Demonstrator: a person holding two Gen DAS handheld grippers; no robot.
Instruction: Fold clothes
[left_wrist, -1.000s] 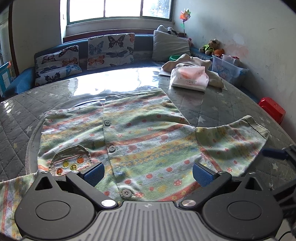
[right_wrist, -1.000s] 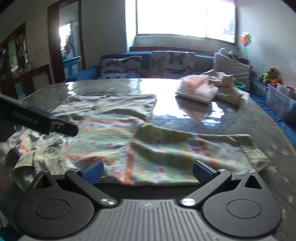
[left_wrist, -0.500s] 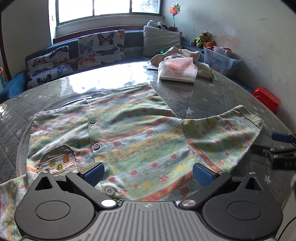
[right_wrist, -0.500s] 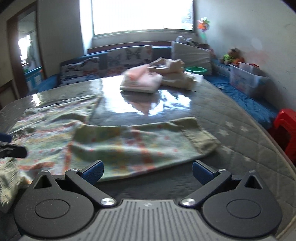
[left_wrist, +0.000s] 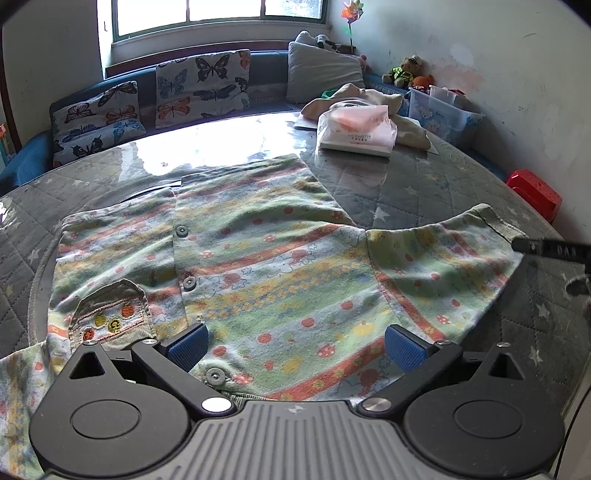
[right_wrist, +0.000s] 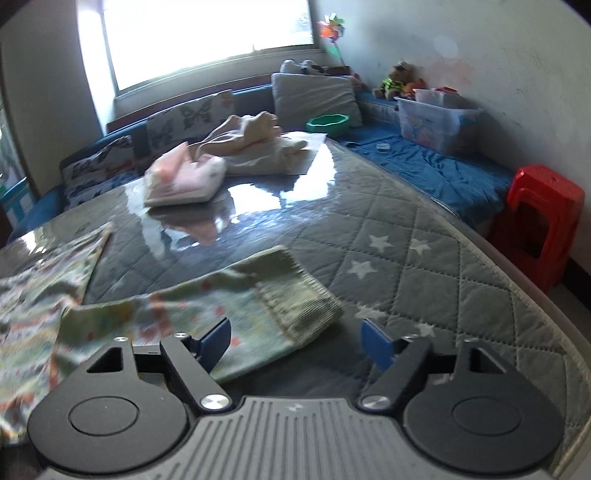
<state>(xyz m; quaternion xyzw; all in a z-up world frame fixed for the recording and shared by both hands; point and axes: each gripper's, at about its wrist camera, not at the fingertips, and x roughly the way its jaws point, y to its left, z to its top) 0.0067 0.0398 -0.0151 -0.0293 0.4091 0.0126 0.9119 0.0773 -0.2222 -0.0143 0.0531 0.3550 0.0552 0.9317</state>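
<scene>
A striped green, blue and orange child's button shirt (left_wrist: 258, 266) lies spread flat on the grey quilted table (left_wrist: 424, 184). My left gripper (left_wrist: 295, 345) is open, low over the shirt's near edge by the buttons, with a small pocket (left_wrist: 110, 314) to its left. The shirt's right sleeve (right_wrist: 221, 314) stretches toward my right gripper (right_wrist: 297, 341), which is open with the ribbed cuff (right_wrist: 299, 299) just ahead of its fingers. The right gripper's tip also shows at the right edge of the left wrist view (left_wrist: 546, 249).
A folded pink garment (left_wrist: 358, 127) and a beige pile (right_wrist: 255, 147) lie at the table's far side. A sofa with butterfly cushions (left_wrist: 199, 85) lines the back. A plastic bin (right_wrist: 436, 118) and a red stool (right_wrist: 539, 218) stand to the right.
My right gripper has swung right along the sleeve to its cuff end. My left gripper has barely moved over the shirt's near edge. Both stay open.
</scene>
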